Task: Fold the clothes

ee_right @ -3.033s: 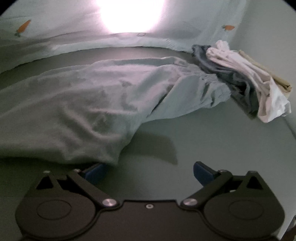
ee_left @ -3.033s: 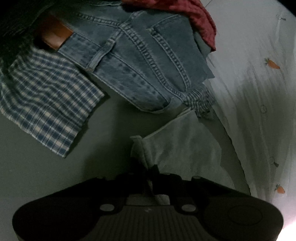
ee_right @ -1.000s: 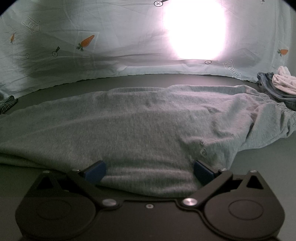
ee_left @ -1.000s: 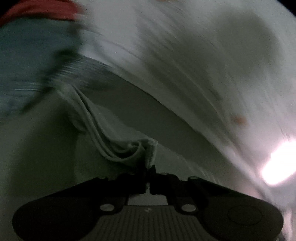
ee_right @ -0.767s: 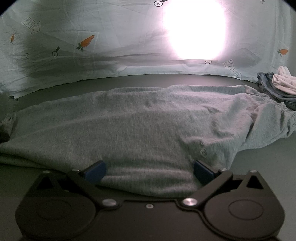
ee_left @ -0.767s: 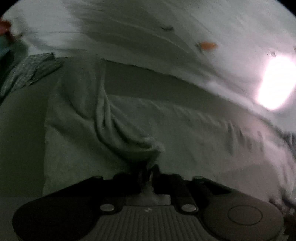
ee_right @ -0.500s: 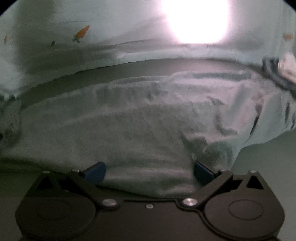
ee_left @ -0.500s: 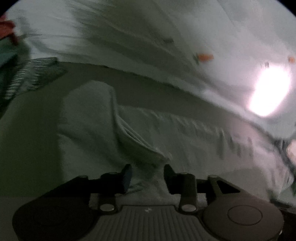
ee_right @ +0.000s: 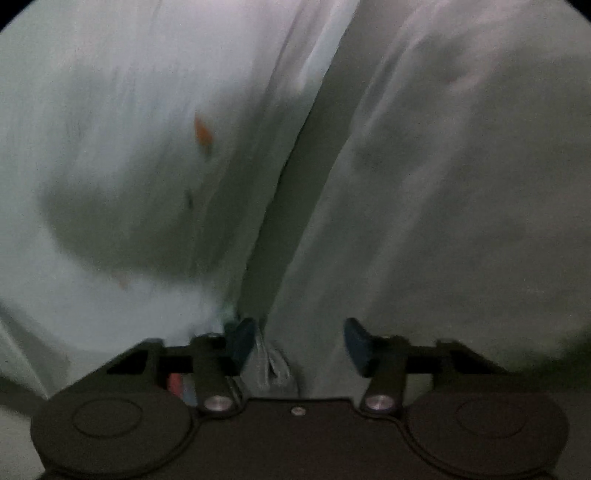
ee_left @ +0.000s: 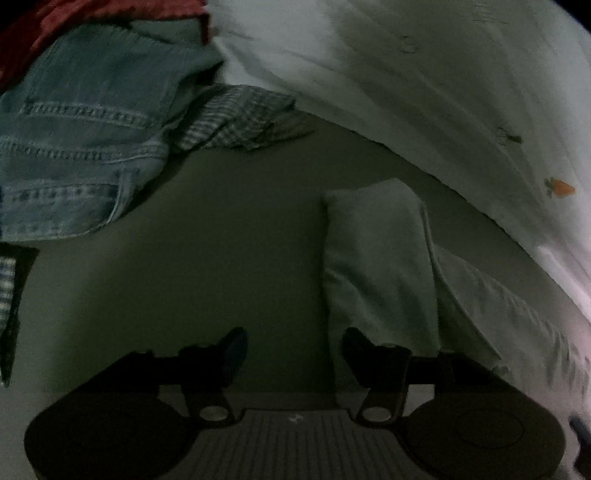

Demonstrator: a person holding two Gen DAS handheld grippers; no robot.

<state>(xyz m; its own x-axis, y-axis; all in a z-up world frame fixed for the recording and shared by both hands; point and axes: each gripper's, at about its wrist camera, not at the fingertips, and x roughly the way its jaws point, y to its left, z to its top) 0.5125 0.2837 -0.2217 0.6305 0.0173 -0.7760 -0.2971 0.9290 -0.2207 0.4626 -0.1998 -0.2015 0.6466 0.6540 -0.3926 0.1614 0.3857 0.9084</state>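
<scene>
The grey sweatshirt [ee_left: 380,266] lies on the dark table with its left end folded over onto itself. My left gripper [ee_left: 291,350] is open just above the table, its right finger at the fold's near edge and nothing between its fingers. In the right wrist view, which is blurred by motion, the same grey sweatshirt [ee_right: 461,192] fills the right half. My right gripper [ee_right: 299,341] is open, with an edge of the grey cloth lying between its blue pads [ee_right: 356,341].
Blue jeans [ee_left: 85,136] with a red garment [ee_left: 74,14] on top sit at the table's far left, next to a blue checked shirt [ee_left: 240,122]. A white sheet with carrot prints [ee_left: 461,92] hangs behind the table. Bare table surface [ee_left: 221,236] lies ahead of the left gripper.
My left gripper has opened, let go of the sweatshirt's end after laying it over, and pulled back to the left. My right gripper has swung sharply and its jaws have narrowed.
</scene>
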